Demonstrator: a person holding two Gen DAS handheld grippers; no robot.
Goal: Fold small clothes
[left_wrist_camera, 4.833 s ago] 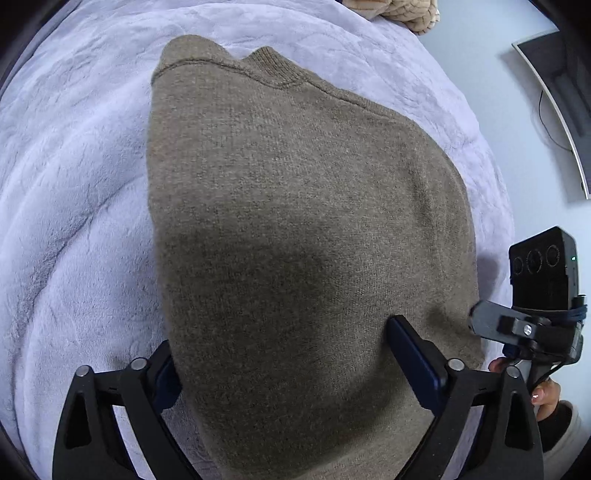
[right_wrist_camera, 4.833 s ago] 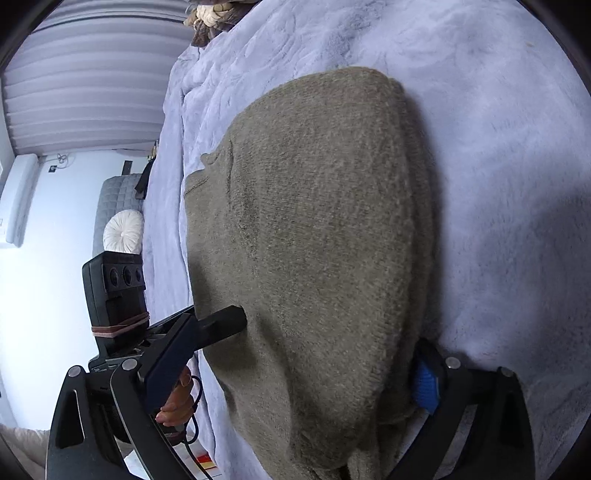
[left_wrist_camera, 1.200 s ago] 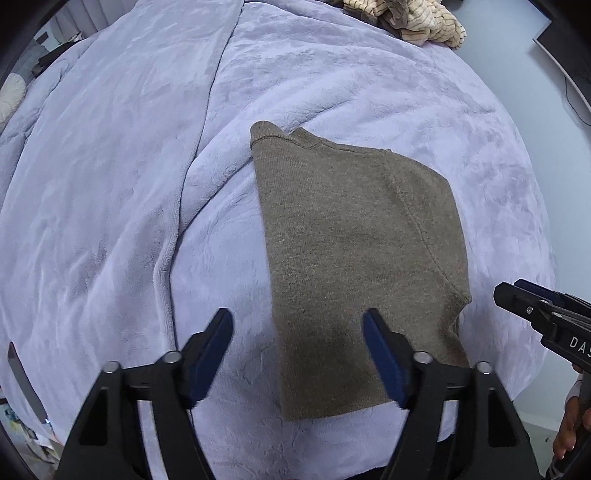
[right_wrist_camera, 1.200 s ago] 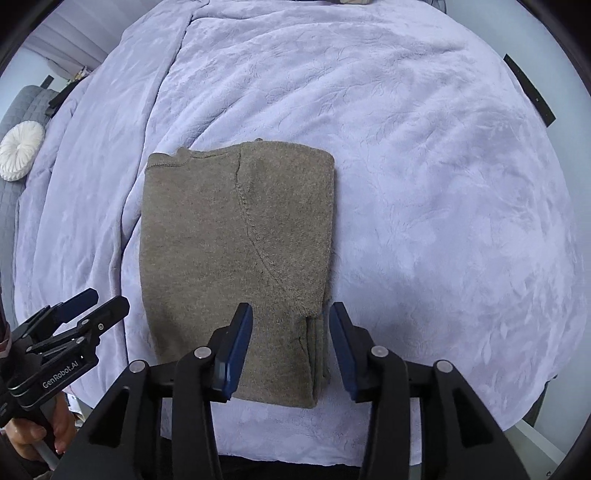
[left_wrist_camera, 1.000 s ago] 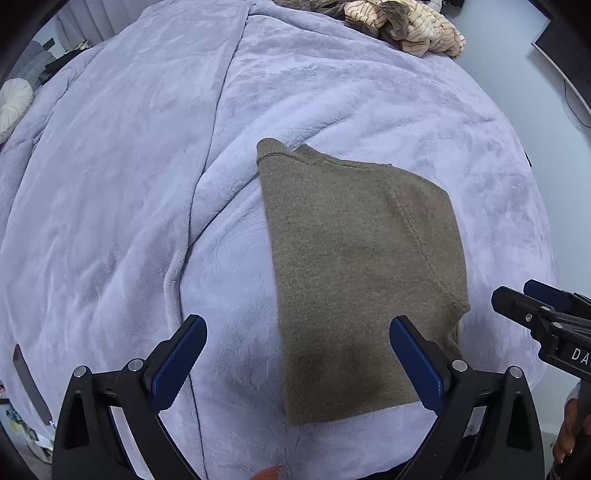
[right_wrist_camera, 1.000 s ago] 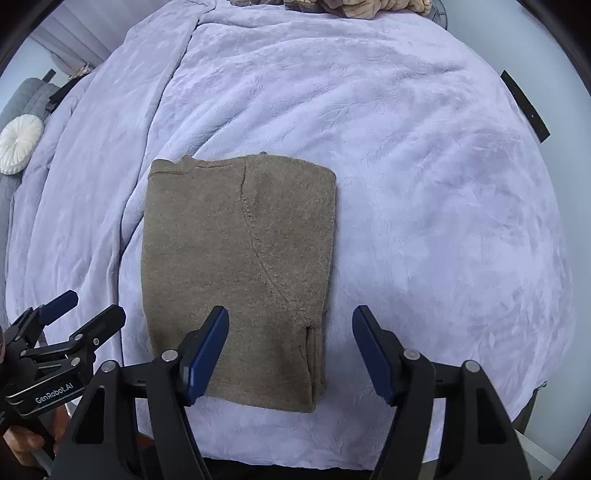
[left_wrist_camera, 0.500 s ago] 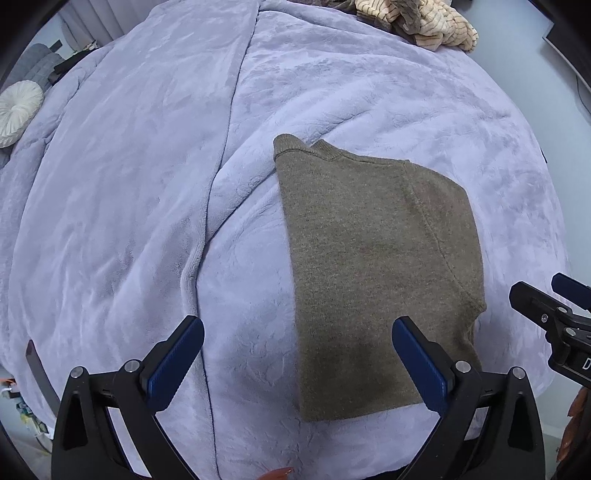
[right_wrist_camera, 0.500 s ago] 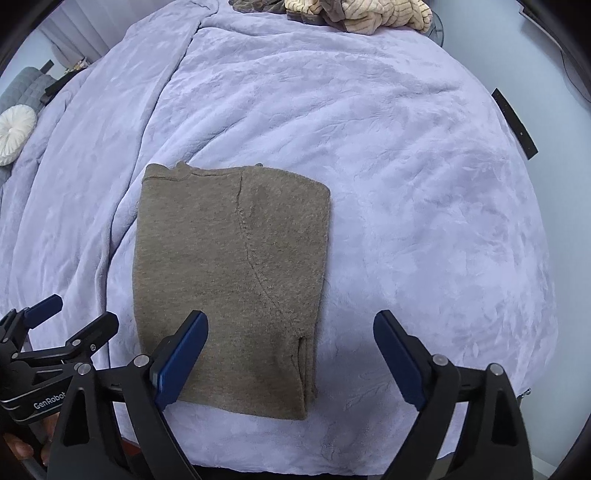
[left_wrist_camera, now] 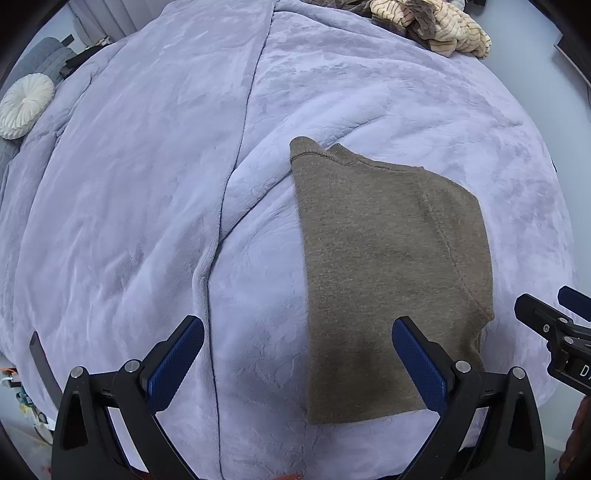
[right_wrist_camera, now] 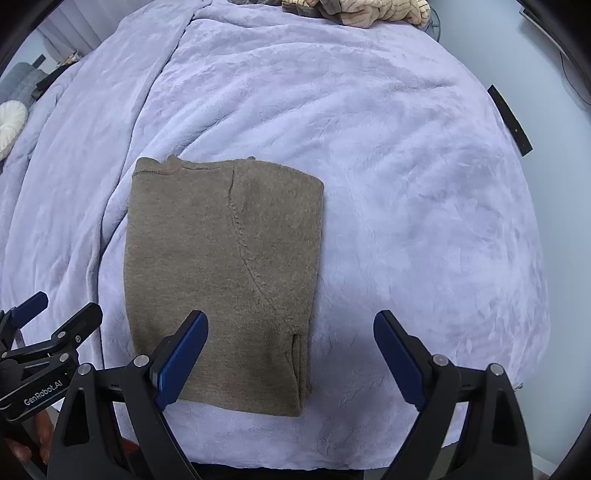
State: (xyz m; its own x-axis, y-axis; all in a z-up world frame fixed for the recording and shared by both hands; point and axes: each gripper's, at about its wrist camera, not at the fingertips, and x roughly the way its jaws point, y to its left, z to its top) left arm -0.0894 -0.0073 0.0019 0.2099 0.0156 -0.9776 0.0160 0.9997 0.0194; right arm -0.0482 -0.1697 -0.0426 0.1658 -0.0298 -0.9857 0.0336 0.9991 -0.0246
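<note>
Sweater [right_wrist_camera: 221, 280] folded — collar far, long axis toward camera | both jaws released

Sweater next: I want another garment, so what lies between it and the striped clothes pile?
Only bare lavender blanket between sweater and pile, in the right wrist view.

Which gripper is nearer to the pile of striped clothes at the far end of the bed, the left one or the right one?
Neither clearly. Both the left gripper and the right gripper hang open above the folded sweater, far from the striped clothes.
</note>
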